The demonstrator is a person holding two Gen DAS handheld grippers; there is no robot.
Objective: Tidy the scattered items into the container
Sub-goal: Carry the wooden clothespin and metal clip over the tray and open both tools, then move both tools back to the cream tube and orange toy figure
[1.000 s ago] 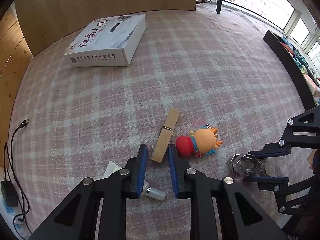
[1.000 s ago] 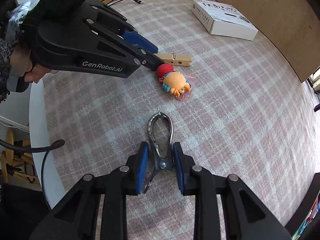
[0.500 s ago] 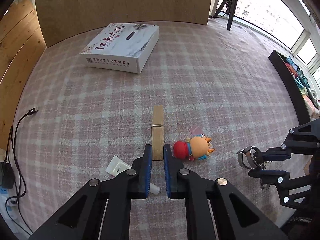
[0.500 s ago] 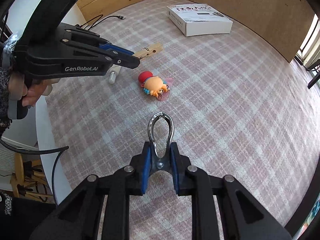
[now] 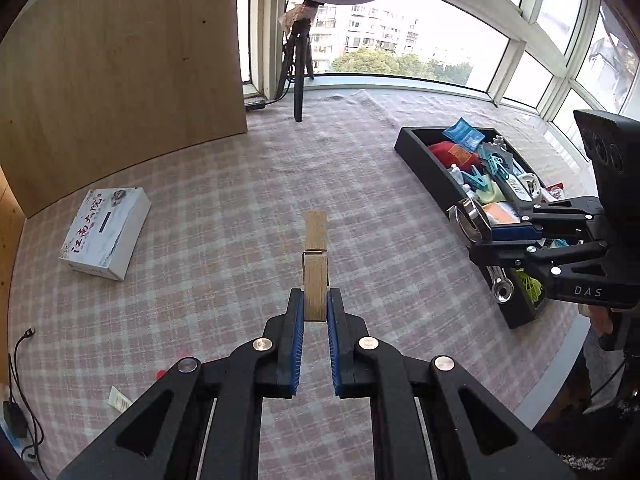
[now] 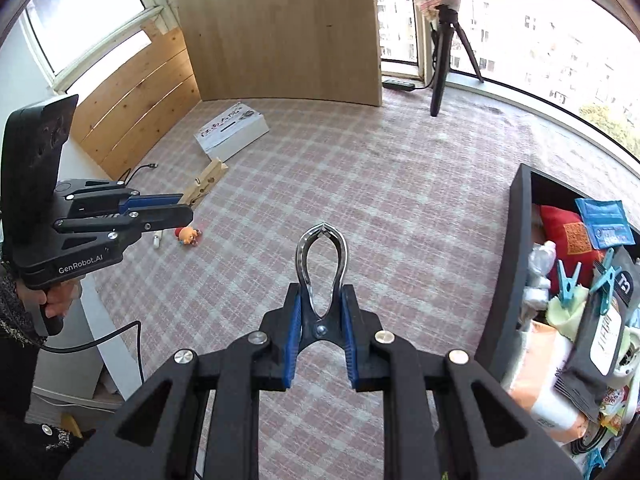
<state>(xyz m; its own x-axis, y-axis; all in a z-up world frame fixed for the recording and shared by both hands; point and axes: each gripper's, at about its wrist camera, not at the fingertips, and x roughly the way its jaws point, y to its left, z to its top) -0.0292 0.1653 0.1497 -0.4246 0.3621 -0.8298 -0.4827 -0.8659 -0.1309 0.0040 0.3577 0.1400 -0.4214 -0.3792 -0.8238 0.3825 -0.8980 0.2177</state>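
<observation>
My left gripper (image 5: 315, 307) clamps a wooden clothespin (image 5: 315, 264), my right gripper (image 6: 320, 312) a metal clip (image 6: 321, 264), above the checked desk (image 5: 224, 208) beside bright windows (image 5: 440, 32).

Black plastic left claw (image 6: 182, 210) and right claw (image 5: 480, 226), blue ribbed pads, silver screws; white "GenRobot.AI" and "DAS" lettering; black cable at 7 o'clock; dark speckled knit sleeve (image 6: 16, 312).
</observation>
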